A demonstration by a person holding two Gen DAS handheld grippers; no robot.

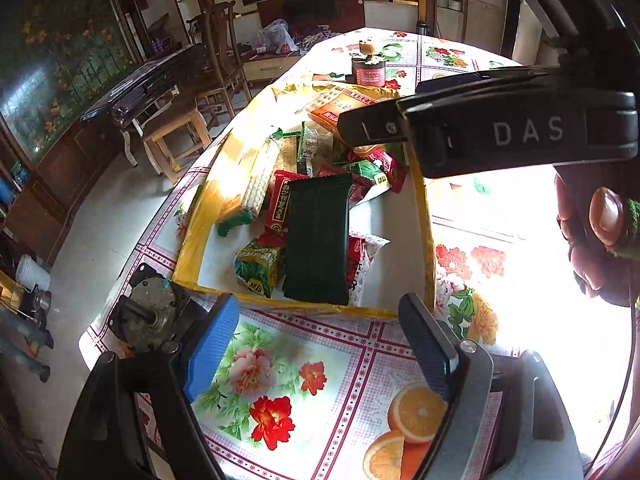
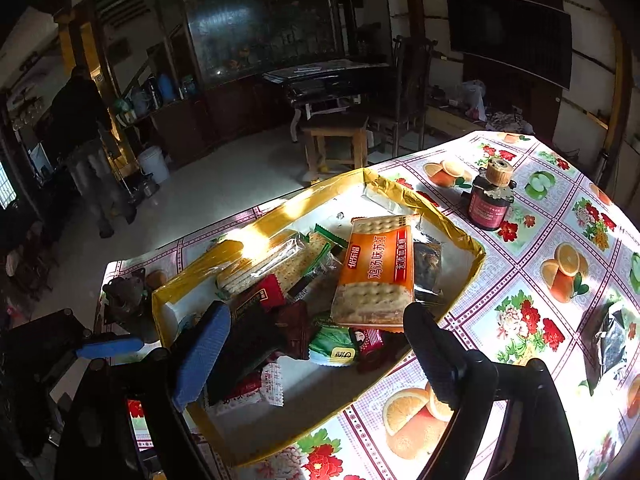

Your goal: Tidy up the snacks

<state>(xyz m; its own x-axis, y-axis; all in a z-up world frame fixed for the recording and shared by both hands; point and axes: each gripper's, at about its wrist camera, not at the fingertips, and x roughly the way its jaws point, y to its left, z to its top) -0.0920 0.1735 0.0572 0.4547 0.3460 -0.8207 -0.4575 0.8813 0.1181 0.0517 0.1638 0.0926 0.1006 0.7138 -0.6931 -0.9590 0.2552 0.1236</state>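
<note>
A shallow yellow-rimmed box (image 1: 426,240) lies on the flowered tablecloth, with several snack packets heaped inside. A dark green packet (image 1: 318,236) lies on top near the front, and an orange cracker pack (image 2: 376,272) rests toward the far side. My left gripper (image 1: 316,344) is open over the cloth, just short of the box's near rim, with nothing between its pads. Over the snacks at the box's near side, my right gripper (image 2: 316,356) hangs open and empty. In the left wrist view its black housing marked DAS (image 1: 528,132) reaches over the box from the right.
A small dark jar with a cork lid (image 2: 490,196) stands beyond the box. A metal motor-like part (image 1: 148,312) sits at the table's left corner. A dark packet (image 2: 608,344) lies on the cloth at right. A wooden stool (image 2: 336,136) and a standing person (image 2: 80,120) are on the floor beyond.
</note>
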